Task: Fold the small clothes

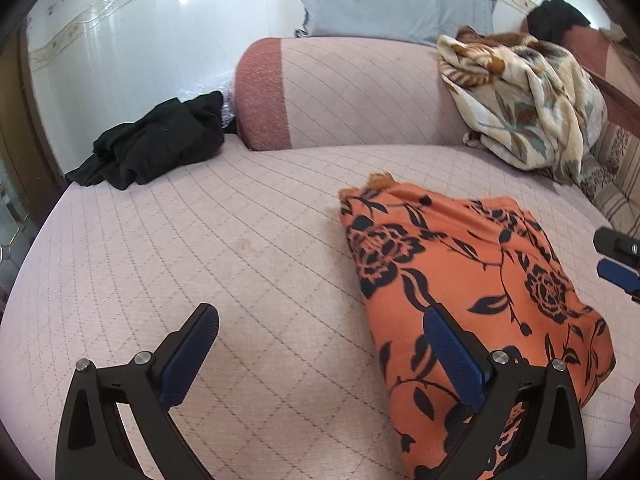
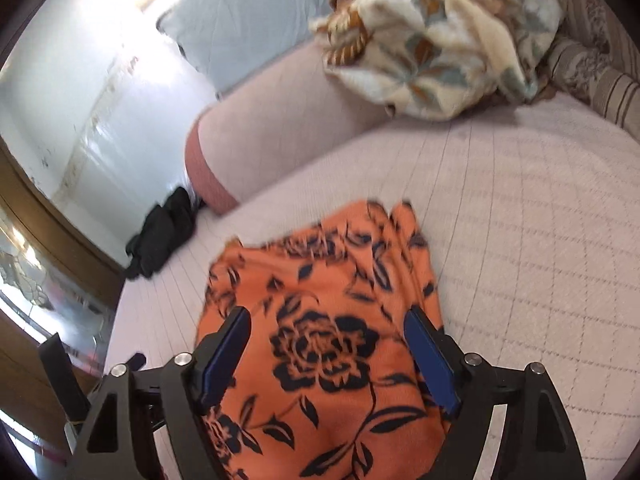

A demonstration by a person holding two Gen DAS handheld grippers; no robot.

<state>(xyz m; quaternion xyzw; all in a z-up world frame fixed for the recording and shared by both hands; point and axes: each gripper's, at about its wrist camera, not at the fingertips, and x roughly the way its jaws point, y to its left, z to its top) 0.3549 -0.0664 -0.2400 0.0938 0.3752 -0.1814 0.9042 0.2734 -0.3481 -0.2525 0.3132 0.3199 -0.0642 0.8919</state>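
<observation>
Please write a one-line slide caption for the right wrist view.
Open right claw above folded orange floral garment on quilted pink sofa.

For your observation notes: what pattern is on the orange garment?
Dark navy roses and leaves on the orange garment; clearest in the right wrist view.

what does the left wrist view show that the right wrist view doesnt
Only the left wrist view shows the right gripper at its edge and a dark item atop the sofa back. Only the right wrist view shows the wooden frame with glass. Both share the orange floral garment, black clothing, patterned blanket, and open jaws.
</observation>
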